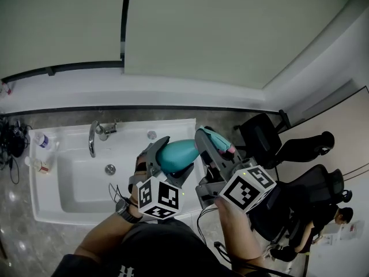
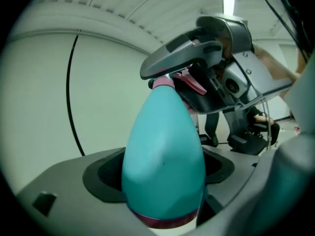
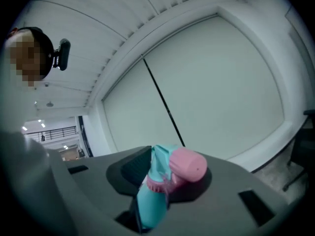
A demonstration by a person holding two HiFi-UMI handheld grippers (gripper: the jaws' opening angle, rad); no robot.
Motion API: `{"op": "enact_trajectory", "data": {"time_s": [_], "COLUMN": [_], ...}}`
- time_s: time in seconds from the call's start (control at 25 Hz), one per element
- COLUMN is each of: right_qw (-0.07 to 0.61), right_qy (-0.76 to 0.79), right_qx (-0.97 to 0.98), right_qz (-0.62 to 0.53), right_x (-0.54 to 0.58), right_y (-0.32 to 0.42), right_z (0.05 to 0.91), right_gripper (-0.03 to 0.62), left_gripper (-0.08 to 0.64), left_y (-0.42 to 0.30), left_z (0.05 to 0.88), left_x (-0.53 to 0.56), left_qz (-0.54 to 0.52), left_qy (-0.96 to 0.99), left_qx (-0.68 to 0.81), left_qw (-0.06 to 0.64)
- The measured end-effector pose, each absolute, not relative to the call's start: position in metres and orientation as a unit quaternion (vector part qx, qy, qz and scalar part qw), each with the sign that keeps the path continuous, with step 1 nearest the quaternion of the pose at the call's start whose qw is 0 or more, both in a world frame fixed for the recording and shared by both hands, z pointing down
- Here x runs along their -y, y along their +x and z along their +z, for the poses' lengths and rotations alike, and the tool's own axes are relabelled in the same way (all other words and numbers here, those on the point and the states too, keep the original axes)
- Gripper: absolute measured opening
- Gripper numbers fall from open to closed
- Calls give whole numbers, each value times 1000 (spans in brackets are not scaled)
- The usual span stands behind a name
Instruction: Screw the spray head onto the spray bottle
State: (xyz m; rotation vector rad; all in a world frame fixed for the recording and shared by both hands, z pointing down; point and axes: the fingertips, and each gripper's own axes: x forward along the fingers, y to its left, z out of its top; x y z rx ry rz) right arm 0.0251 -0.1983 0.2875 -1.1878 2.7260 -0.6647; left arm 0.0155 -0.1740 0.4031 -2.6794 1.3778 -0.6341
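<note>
bottle (image 1: 177,153) in left hand-held gripper (image 1: 171,165) | spray head (image 1: 221,138) in right hand-held gripper (image 1: 212,149), at bottle's right | both over sink (image 1: 49,209)

Office washroom corner: white sink (image 1: 45,183), faucet (image 1: 92,138), stone counter (image 1: 14,212), black office chairs (image 1: 259,134) alongside.

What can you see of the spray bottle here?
The spray bottle is smooth, teal, plastic-looking, tapering to its neck, with a dark pink band near the base. The left gripper clamps it low on the body, above the right edge of the sink. The spray head, held by the right gripper, sits at its neck.
</note>
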Motion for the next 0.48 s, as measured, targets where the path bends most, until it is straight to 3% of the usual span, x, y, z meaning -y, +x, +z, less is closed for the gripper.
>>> {"op": "enact_trajectory", "data": {"time_s": [0.16, 0.32, 0.48], "right_qw": [60, 46, 44], "right_qy": [-425, -421, -404], "right_qx": [-871, -875, -889], "right_qz": [-239, -233, -211], "right_x": [203, 200, 192], "right_y": [30, 27, 24], "right_z": [301, 298, 279], "right_gripper": [107, 109, 191], "left_gripper": [428, 428, 428], "left_y": [15, 23, 27], "left_z": [415, 417, 407], "left_x": [180, 176, 175], "left_qz": [-218, -185, -136], "left_qy": [-866, -892, -912], "left_qx": [-448, -413, -384], "left_qw": [37, -4, -42]}}
